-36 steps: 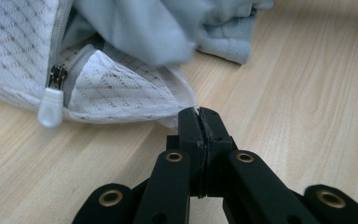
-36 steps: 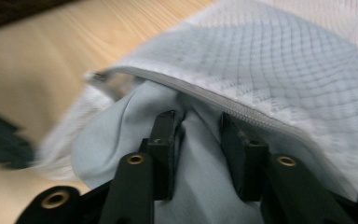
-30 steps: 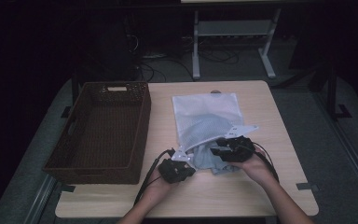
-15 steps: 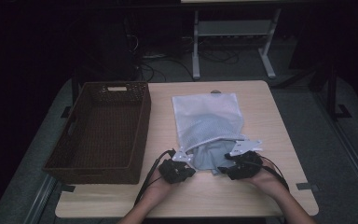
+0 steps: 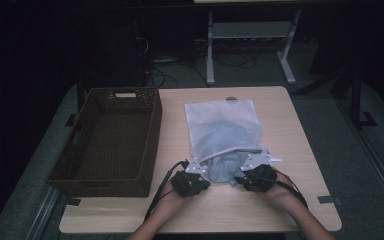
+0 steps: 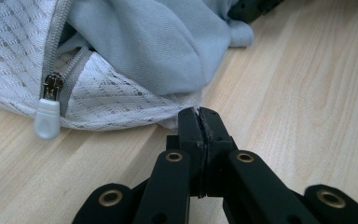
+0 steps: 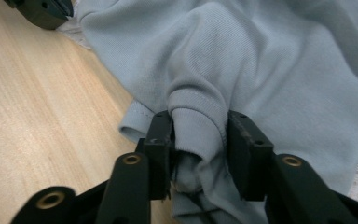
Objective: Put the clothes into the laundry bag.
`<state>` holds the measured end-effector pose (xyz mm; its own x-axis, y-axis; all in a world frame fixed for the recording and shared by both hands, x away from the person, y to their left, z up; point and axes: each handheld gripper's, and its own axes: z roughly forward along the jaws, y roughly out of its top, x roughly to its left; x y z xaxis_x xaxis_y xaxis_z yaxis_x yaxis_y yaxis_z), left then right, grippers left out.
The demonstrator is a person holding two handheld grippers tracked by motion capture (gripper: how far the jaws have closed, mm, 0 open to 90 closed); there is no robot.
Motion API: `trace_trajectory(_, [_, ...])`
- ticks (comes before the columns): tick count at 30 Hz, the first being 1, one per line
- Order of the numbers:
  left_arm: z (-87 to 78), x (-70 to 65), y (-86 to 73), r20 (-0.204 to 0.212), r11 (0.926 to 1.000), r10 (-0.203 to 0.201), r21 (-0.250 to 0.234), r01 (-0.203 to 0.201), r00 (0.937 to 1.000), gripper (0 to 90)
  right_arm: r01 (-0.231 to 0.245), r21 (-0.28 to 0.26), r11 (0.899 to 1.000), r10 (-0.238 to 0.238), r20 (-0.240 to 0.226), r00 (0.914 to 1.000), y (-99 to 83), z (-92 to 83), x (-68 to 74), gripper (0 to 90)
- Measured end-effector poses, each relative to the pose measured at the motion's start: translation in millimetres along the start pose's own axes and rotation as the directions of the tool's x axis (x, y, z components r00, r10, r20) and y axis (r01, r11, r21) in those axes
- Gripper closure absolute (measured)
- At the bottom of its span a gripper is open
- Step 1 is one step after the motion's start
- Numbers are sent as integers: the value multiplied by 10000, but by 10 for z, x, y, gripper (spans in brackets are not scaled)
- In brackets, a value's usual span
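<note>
The mesh bag (image 5: 223,131) lies flat on the table (image 5: 300,150), beside the basket (image 5: 111,140), with a grey garment (image 7: 270,74) spilling from its open near end. The left gripper (image 6: 199,122) is clamped tight on the bag's mesh edge. The right gripper (image 7: 199,140) has just been closing, its jaws narrow and pressing a fold of the garment between them.

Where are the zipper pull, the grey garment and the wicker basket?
zipper pull (image 6: 46,119), left gripper view, white tab.
grey garment (image 7: 270,60), right gripper view, main cloth.
wicker basket (image 5: 152,135), high view, right wall.
</note>
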<state>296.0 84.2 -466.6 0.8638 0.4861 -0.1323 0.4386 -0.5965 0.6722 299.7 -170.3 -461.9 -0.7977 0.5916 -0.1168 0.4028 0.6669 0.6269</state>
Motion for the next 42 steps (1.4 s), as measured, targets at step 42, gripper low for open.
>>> trace_trajectory(42, [37, -86, 59, -120, 9968, 789, 133, -787, 9968, 897, -1817, -1510, 9717, 1792, -303, 9834, 636, 241, -343, 793])
